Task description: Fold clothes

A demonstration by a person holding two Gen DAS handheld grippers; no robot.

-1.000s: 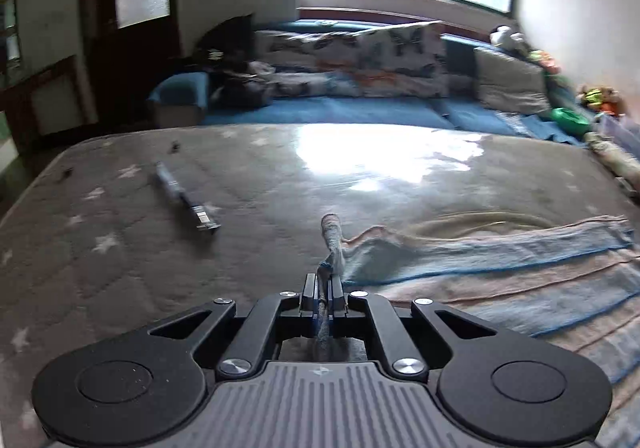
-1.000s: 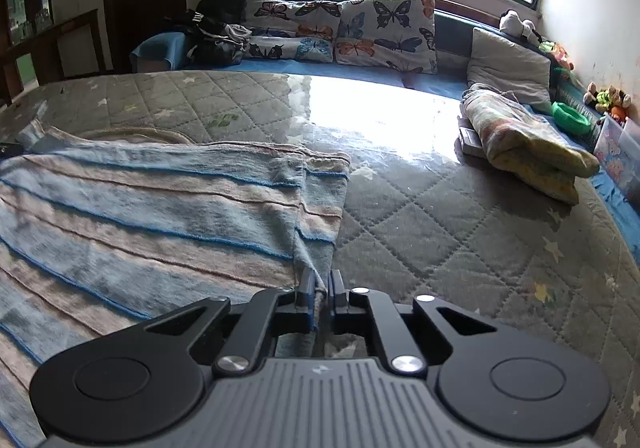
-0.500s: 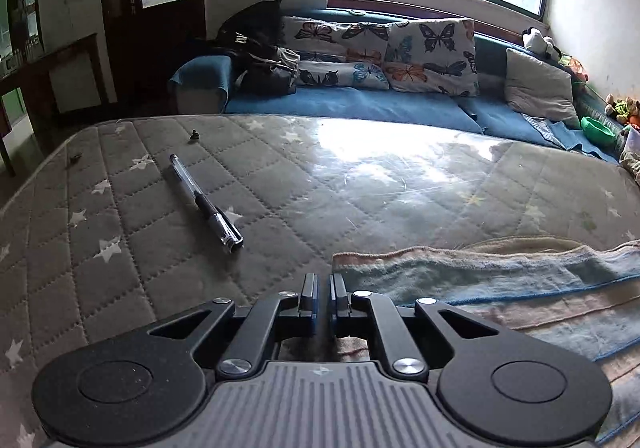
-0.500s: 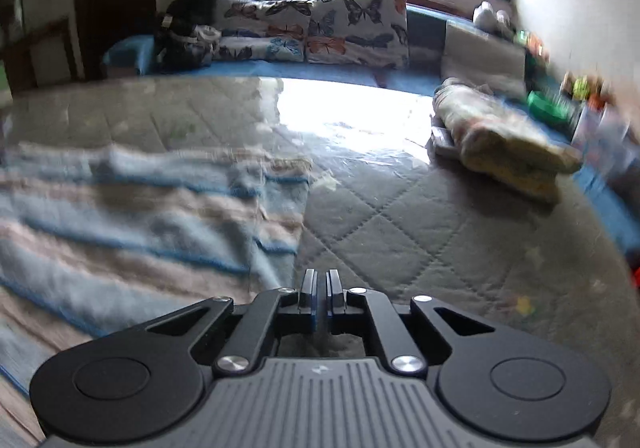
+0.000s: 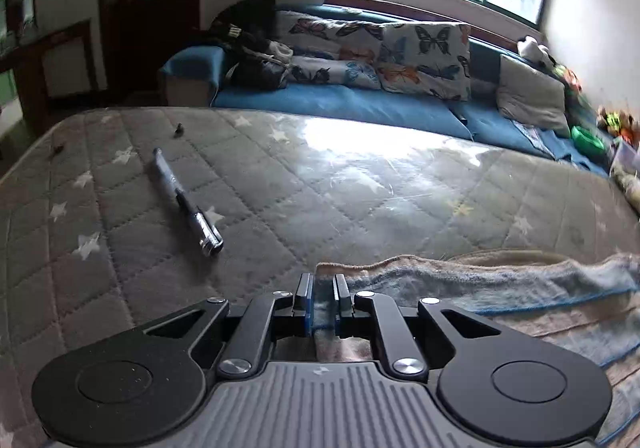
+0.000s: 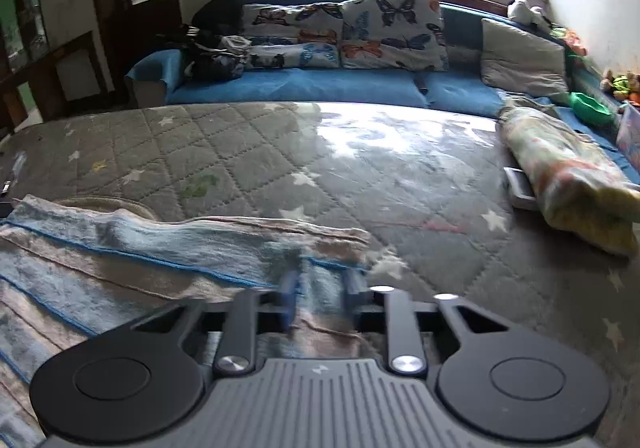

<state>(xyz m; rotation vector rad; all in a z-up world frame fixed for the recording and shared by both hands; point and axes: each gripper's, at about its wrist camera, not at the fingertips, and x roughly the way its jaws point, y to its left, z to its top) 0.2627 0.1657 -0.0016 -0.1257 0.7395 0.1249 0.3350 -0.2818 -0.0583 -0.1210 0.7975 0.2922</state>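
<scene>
A striped blue and beige towel (image 5: 500,288) lies flat on the grey quilted mattress (image 5: 360,187). My left gripper (image 5: 322,288) sits low over the towel's left corner. Its jaws stand a narrow gap apart, with cloth showing in the gap and no pad pressing on it. In the right wrist view the towel (image 6: 160,248) spreads to the left. My right gripper (image 6: 318,288) hovers over the towel's far right corner. Its jaws are opening and blurred, and the towel lies loose below and between them.
A pen (image 5: 186,203) lies on the mattress left of the towel. A folded patterned blanket (image 6: 568,175) rests on a flat device (image 6: 518,187) at the mattress's right edge. Behind stands a blue sofa (image 6: 300,87) with butterfly pillows (image 6: 392,31).
The left gripper let go of the lifted towel corner, which now lies flat. The right gripper moved forward along the towel's right edge, and its jaws have spread apart.
</scene>
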